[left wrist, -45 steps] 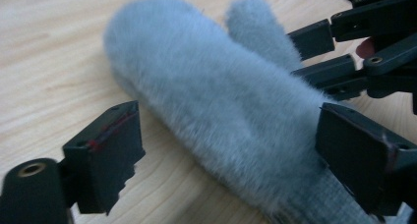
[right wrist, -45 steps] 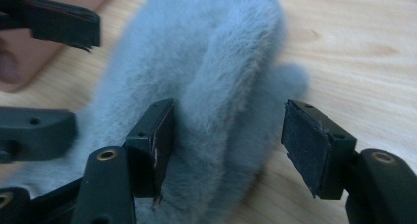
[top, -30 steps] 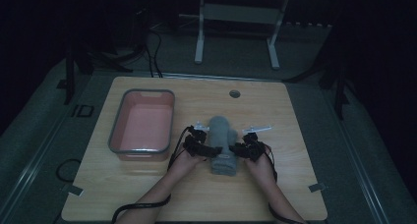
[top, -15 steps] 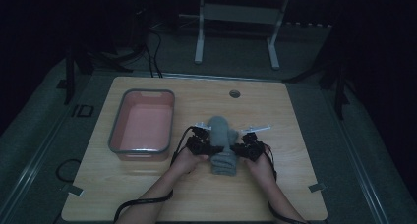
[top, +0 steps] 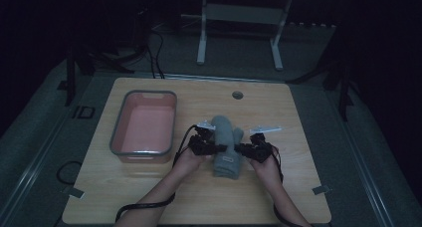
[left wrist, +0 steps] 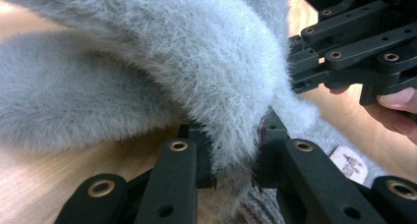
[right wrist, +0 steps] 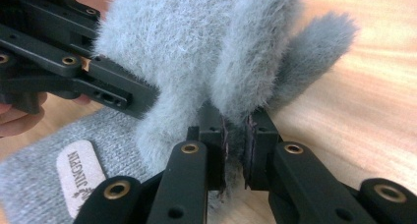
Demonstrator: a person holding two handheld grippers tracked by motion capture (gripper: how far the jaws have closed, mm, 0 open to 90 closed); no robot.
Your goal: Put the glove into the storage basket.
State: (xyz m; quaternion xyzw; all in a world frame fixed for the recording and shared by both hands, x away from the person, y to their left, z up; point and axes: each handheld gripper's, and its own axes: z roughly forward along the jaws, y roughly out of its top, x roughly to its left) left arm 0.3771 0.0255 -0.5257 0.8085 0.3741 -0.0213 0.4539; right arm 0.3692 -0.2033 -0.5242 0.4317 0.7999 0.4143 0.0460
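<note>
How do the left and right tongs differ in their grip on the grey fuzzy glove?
The left tongs pinch the grey fuzzy glove from its left side, the right tongs from its right. They point toward each other. Both are shut on fuzzy fabric, level with each other, above the wooden table.

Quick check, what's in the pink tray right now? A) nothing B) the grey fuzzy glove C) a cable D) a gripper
A: the pink tray shows a bare floor in the high view, while the grey fuzzy glove lies on the table beside it, pinched by the left gripper and right gripper.
</note>
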